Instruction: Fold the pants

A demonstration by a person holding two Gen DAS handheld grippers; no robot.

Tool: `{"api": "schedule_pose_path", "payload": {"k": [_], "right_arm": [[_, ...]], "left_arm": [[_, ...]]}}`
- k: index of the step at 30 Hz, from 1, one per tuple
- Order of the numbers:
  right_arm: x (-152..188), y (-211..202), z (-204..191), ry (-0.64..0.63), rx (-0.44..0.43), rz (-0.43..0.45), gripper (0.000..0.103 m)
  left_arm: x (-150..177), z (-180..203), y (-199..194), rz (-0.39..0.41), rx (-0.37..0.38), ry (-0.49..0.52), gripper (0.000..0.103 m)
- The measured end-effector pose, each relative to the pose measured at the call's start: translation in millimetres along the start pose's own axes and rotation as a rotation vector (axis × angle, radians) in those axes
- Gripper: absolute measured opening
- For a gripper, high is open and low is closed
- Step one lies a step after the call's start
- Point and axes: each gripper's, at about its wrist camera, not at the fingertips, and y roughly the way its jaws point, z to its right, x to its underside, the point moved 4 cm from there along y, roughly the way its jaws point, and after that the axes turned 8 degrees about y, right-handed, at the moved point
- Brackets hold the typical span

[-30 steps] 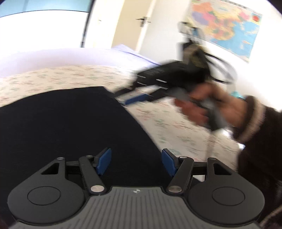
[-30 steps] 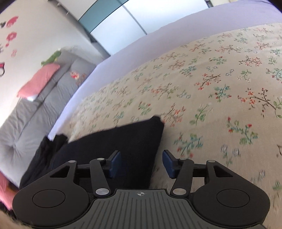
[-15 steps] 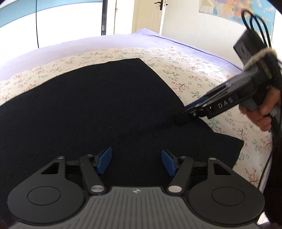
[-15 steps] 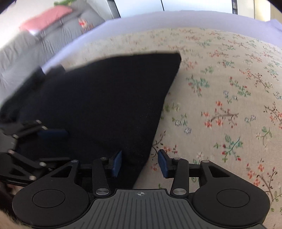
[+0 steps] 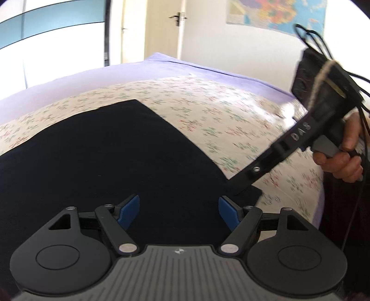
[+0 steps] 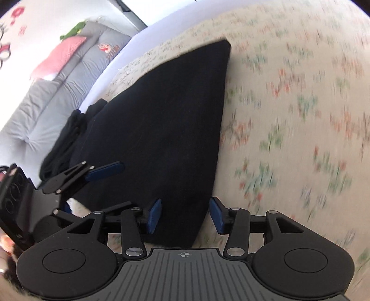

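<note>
Dark navy folded cloth pants (image 5: pixel 104 157) lay flat on floral bedsheet (image 5: pixel 219 111) | left gripper (image 5: pixel 179 209) spread, empty, over pants | right gripper (image 6: pixel 185 214) spread, straddling pants' corner, apparently for grasping.

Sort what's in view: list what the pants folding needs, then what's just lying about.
Needed:
pants
left claw, open
right claw, open
floral bedspread

Lying about:
pink pillow
green toy
wall map
door

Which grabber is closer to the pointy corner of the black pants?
Right. The right gripper straddles the near corner of the pants; the left gripper hovers over the pants' middle.
</note>
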Motion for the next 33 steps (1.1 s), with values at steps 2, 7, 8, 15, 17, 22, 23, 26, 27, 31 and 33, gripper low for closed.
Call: {"api": "schedule_pose_path", "payload": {"k": [2,7,8,15,17,22,23,26,27,31,33], "right_arm": [[3.9,4.2,7.2,0.042,-0.011,-0.019,0.04],[7.8,11.0,1.5,-0.028,0.076,-0.04,0.021],[6.0,9.4,-2.9,-0.026,0.088,-0.044,0.021],[-0.6,-14.2,-16.6,0.044,-0.008,-0.008,0.018],[-4.0,-19.7,-24.2,0.043,-0.026,-0.001,0.017],[-14.1,-29.9,-56.8,-0.022,-0.029,0.007,0.017],[-16.1,-30.5,-63.0,-0.032,-0.028,0.007,0.017],[-22.3,-26.7,-79.7,-0.059,-0.033,0.002,0.017],[-23.9,-26.0,-83.9,-0.07,-0.034,-0.001,0.017],[-32.3,-18.7,-90.7,-0.102,-0.023,-0.024,0.021],[-38.9,-17.7,-87.2,-0.086,-0.057,-0.038,0.025]], "left_arm": [[2.1,6.1,0.6,-0.014,0.005,0.02,0.103],[3.8,16.3,4.8,-0.037,0.017,0.064,0.103],[2.2,20.1,3.5,-0.031,0.018,0.071,0.103],[-7.3,40.6,-11.5,0.077,0.08,0.113,0.103],[-9.1,43.4,-10.1,0.086,0.063,0.127,0.103],[-15.5,45.6,-2.6,0.102,-0.055,0.13,0.103],[-17.0,44.8,-0.4,0.099,-0.089,0.128,0.103],[-19.7,39.2,7.3,0.072,-0.19,0.102,0.103],[-19.9,35.7,9.8,0.059,-0.219,0.085,0.101],[-18.7,23.2,12.5,0.024,-0.279,0.015,0.076],[-19.5,17.7,8.5,0.026,-0.292,-0.018,0.071]]}}
